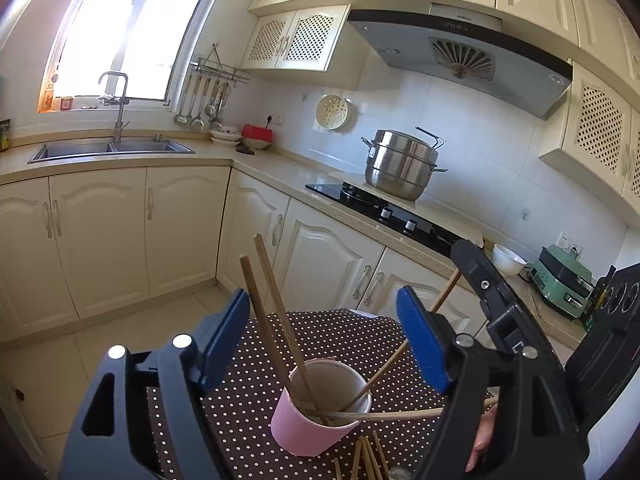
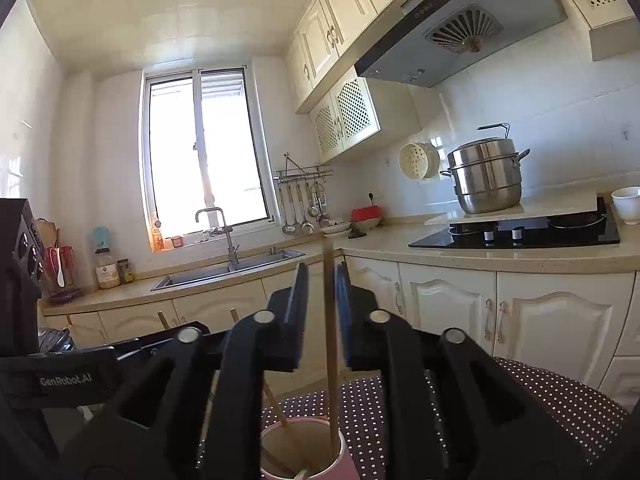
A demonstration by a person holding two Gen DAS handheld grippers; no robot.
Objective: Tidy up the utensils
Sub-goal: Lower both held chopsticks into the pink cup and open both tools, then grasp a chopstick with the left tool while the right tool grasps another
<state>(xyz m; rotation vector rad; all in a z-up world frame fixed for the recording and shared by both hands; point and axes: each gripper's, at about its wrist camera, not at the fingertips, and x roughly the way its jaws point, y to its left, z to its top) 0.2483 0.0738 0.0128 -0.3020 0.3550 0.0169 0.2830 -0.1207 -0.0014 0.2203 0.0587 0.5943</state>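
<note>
Wooden chopsticks point(image 1: 276, 320), matt; pink cup point(image 1: 316, 412), smooth, paper-like; dotted cloth point(image 1: 248, 364) cover; glossy steel pot point(image 1: 402, 164); black glass hob point(image 1: 384, 210), shiny.

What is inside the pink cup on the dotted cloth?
The pink cup holds several wooden chopsticks, leaning out over the rim. Its bottom is hidden by the wall, so anything lying there cannot be seen.

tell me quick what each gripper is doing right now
Left gripper: open, holding nothing, above the pink cup.
Right gripper: open a little, a chopstick standing between its fingers, not clamped.
</note>
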